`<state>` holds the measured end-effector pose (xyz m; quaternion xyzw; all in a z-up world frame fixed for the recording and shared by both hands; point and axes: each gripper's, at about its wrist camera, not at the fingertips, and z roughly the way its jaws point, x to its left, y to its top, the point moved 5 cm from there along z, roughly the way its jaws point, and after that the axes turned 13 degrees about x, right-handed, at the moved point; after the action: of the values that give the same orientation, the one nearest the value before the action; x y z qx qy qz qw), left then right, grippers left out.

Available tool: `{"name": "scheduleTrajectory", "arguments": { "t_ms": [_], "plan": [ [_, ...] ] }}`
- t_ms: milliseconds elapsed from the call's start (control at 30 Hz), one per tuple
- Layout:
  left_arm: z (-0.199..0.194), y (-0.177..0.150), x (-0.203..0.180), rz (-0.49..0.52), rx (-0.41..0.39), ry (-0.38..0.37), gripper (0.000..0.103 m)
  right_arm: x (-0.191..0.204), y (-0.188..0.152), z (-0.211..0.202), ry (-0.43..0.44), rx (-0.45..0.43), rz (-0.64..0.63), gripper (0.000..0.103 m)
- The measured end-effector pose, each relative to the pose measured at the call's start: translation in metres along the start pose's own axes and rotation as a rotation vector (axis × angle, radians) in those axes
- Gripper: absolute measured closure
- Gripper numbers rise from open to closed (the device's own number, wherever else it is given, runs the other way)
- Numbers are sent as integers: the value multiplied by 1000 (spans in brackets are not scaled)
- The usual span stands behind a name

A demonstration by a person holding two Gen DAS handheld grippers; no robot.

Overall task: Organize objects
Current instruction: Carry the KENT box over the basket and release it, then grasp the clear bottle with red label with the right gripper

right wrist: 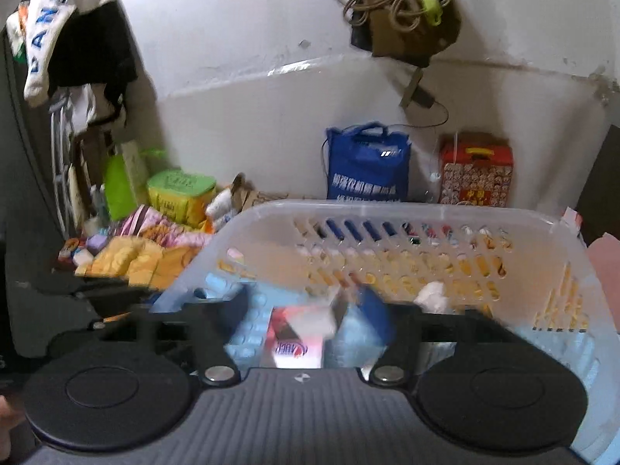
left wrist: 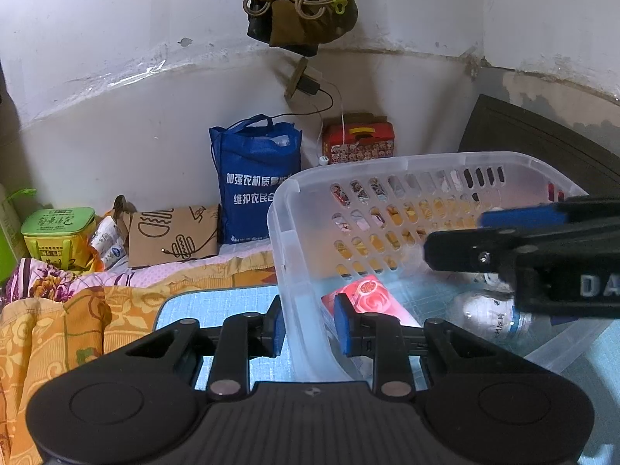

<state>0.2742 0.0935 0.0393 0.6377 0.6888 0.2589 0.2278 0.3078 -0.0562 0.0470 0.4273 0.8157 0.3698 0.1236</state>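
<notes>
A clear plastic basket (left wrist: 387, 166) with a perforated wall sits on a light blue mat (left wrist: 217, 302). My left gripper (left wrist: 310, 327) straddles the basket's near-left wall, one pad outside, one inside, with a gap to each side. Inside lie a red rose-print pack (left wrist: 368, 294) and a clear water bottle (left wrist: 488, 316). My right gripper (left wrist: 453, 232) reaches in from the right over the basket. In the right wrist view the basket (right wrist: 387, 209) fills the front; my right gripper (right wrist: 306, 321) is blurred, open, above a red and white pack (right wrist: 298, 333).
A blue tote bag (left wrist: 252, 178), a red gift box (left wrist: 358, 143), a brown paper bag (left wrist: 170, 236) and a green tin (left wrist: 58, 236) line the wall. An orange floral blanket (left wrist: 58, 333) lies left. A dark board (left wrist: 542, 143) leans at right.
</notes>
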Motion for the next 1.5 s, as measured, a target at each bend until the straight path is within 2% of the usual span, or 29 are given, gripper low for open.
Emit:
{"name": "scheduleTrajectory", "arguments": {
  "t_ms": [33,167,300,400,500,567,733,867,1033,1167,1200,1267,1333,1500],
  "plan": [
    [0,0,0,-1,1,0,72,-5,-3,-13,-4,-38,8,0],
    [1,0,1,-1,3,-5,72,-9,-18,-51,-37,-162,27,0],
    [2,-1,1,1,4,-10,71,-21,-69,-98,81,-290,125,0],
    [2,-1,1,1,4,-9,71,-28,-108,-118,78,-338,145,0],
    [2,-1,2,1,5,-9,72,-32,-130,-113,35,-297,155,0],
    [2,-1,2,0,3,-9,72,-42,-138,-96,6,-238,192,0],
    [2,-1,2,3,3,-10,71,-56,-152,-52,-142,-91,258,0],
    [2,0,4,3,3,-13,71,-51,-152,-31,-221,-29,211,0],
    [1,0,4,2,-2,-12,71,-42,-157,-25,-205,10,187,0],
    [0,-2,3,-1,-1,-10,71,-36,-155,-18,-239,38,153,0],
    [0,-2,2,-1,-2,-10,71,-34,-155,-15,-233,48,144,1],
    [0,-2,2,-1,-2,-10,71,-30,-155,-7,-231,76,114,11],
    [0,-2,2,-1,-1,-10,71,-24,-160,-2,-246,103,85,12],
    [0,-3,1,0,-1,-12,71,-24,-164,-7,-244,96,83,14]
  ]
}}
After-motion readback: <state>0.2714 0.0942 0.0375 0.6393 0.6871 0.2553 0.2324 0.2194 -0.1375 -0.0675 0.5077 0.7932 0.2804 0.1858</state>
